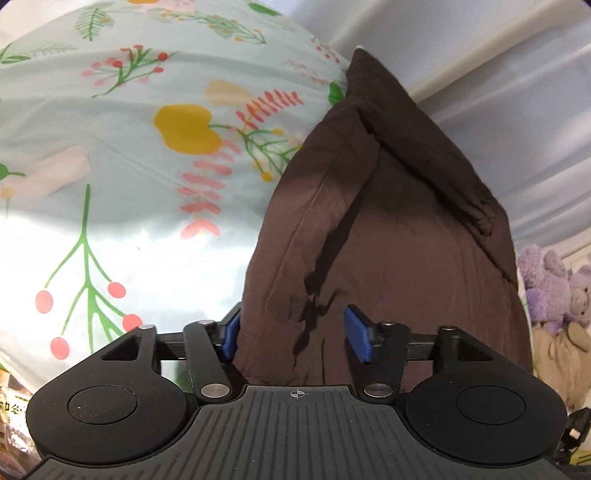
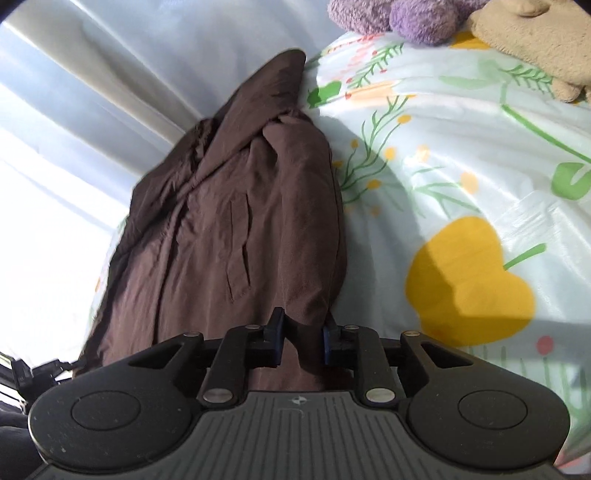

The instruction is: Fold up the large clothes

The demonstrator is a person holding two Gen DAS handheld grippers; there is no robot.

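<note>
Bed w/ floral sheet (image 1: 110, 177) carries a brown garment (image 1: 388, 229), both tools at its near end.

Near: left tool (image 1: 295, 334) has its blue pads (image 1: 356, 336) standing apart w/ the garment's near hem between them; left pad sits at the cloth's side edge, right pad doesn't look pressed in, so I'd call it released, not gripping yet. Right tool (image 2: 303, 341) is clenched on a pinch of the same garment (image 2: 229, 221) at its right edge, prob. to hold one corner while the other gets caught. Mid: garment lies lengthwise away from the tools, already narrowed, a flap folded over on top, so a long strip ready for an end-to-end fold, I judge. Far: curtains (image 2: 74, 92) behind; purple plush (image 2: 406, 16) & tan plush (image 2: 528, 40) parked at the bed's edge, well apart from the cloth.
</note>
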